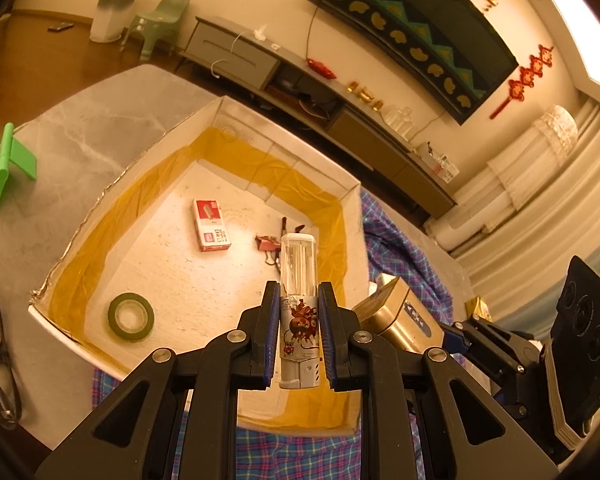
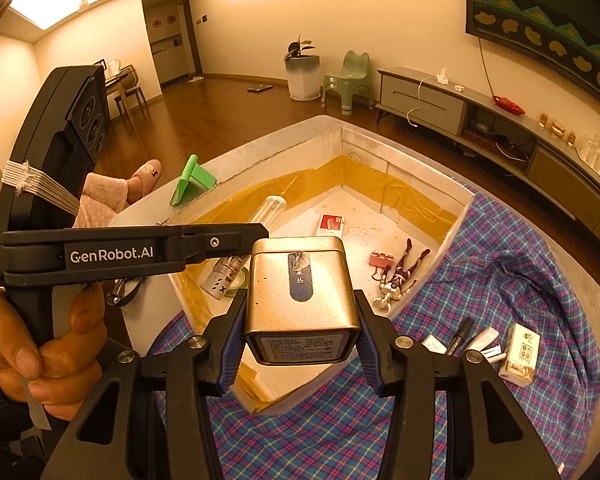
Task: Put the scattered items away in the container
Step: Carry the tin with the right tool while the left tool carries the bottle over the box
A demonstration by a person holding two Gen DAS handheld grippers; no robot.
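grippers both loaded: left gripper [image 1: 299,320] clamps a clear-capped tube [image 1: 299,296], long axis pointing up-frame over the box [image 1: 352,188] floor; right gripper [image 2: 300,316] grips a gold tin [image 2: 300,284] at frame centre, above the box's near rim.

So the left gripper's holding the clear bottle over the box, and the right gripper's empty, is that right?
Not quite. The left gripper does hold the clear bottle over the box, but the right wrist view shows the right gripper clamped on a gold tin.
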